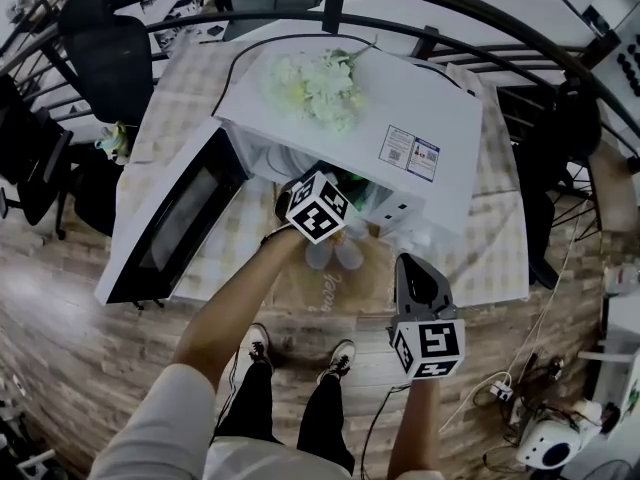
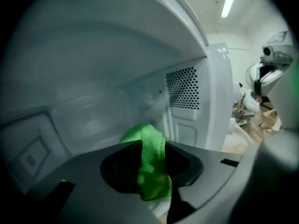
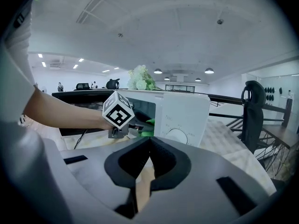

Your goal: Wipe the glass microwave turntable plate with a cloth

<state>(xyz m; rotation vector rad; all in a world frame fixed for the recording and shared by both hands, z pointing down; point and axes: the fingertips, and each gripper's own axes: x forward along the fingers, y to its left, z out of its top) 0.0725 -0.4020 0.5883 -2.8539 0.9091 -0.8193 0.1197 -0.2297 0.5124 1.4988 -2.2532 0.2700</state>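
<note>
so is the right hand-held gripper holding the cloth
No, the right hand-held gripper is shut on nothing; the green cloth is clamped in the left hand-held gripper.

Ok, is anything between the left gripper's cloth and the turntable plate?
Nothing visible does. The microwave door is swung open, and the left gripper, shut on the green cloth, is inside the cavity. The plate itself can't be made out under the jaws.
</note>
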